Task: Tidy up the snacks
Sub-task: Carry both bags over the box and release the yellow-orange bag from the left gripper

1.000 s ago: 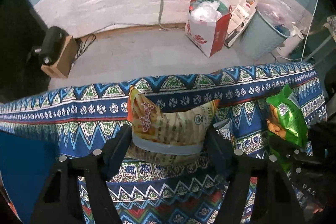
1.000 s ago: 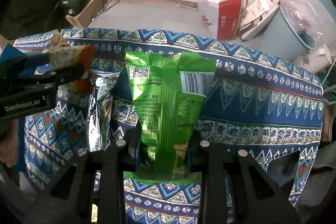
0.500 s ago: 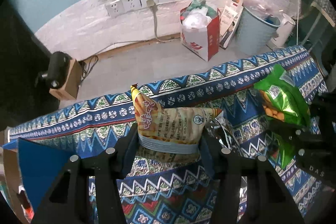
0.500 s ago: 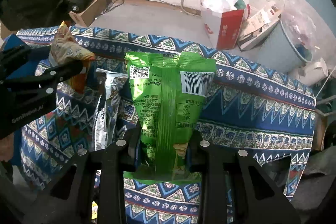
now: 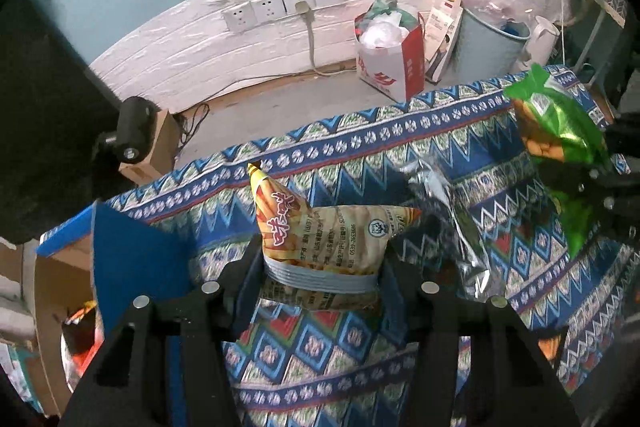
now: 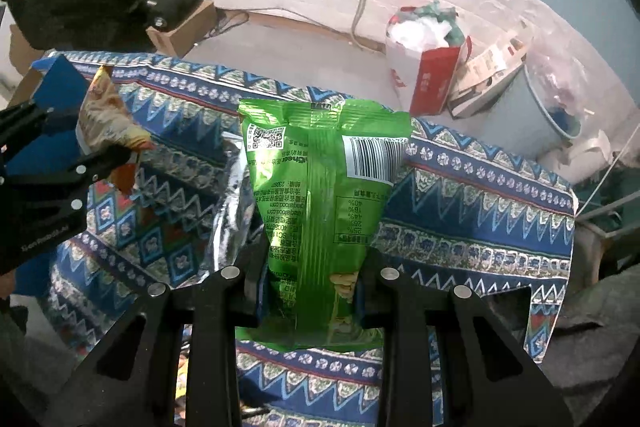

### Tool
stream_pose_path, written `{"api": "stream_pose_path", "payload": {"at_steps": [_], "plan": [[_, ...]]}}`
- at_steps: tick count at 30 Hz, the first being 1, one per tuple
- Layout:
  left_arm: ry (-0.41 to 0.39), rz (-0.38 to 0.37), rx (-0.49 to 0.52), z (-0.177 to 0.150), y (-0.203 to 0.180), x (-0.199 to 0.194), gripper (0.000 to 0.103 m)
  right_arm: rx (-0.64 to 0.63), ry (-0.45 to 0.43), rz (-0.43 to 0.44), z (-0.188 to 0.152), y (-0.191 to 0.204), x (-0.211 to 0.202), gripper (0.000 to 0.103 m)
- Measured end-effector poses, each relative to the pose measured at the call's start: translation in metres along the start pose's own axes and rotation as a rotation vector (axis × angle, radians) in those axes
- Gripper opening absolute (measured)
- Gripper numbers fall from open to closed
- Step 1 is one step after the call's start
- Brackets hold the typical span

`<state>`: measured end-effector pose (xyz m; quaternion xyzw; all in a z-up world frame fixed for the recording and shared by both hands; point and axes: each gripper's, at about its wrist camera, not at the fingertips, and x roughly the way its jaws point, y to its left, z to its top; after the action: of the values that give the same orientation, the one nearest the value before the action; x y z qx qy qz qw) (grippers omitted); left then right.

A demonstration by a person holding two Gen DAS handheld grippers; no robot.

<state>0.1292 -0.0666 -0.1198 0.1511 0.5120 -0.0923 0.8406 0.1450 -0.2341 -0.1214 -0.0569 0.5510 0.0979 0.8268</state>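
My left gripper (image 5: 320, 267) is shut on a yellow-orange snack bag (image 5: 324, 239), lifted above the patterned cloth (image 5: 360, 155). From the right wrist view the same yellow-orange bag (image 6: 108, 123) shows in the left gripper (image 6: 112, 155) at the left edge. My right gripper (image 6: 310, 287) is shut on a green snack bag (image 6: 320, 187), held upright with its barcode side facing the camera. That green bag (image 5: 560, 131) appears at the right of the left wrist view. A silver foil bag (image 5: 452, 227) lies on the cloth between them, and the silver foil bag (image 6: 230, 211) is partly hidden by the green one.
A blue-flapped cardboard box (image 5: 128, 259) stands open at the left of the table, with snacks inside. Beyond the table's far edge are a red-white paper bag (image 5: 392, 51), a grey bin (image 5: 488, 43), a white kettle (image 5: 540, 39) and a black camera on a wooden block (image 5: 136, 135).
Both grippers have risen with their bags; the table looks farther away. The left gripper's fingers closed in tighter on the yellow-orange bag, and the box at the left came into view.
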Motion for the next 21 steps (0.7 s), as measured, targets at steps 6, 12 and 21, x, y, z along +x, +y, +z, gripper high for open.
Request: {"api": "stream_pose_path", "payload": {"at_steps": [6,12,21], "plan": [[-0.014,0.003,-0.029,-0.01,0.012,-0.024,0.055,-0.024,-0.022,0.013,0.001,0.016,-0.013,0.029],[-0.043,0.038,-0.046,-0.02,0.025,-0.051,0.054,-0.046,-0.048,0.025,-0.001,0.033,-0.03,0.029],[-0.073,0.061,-0.09,-0.043,0.053,-0.085,0.054,-0.084,-0.097,0.066,0.002,0.06,-0.06,0.029]]}}
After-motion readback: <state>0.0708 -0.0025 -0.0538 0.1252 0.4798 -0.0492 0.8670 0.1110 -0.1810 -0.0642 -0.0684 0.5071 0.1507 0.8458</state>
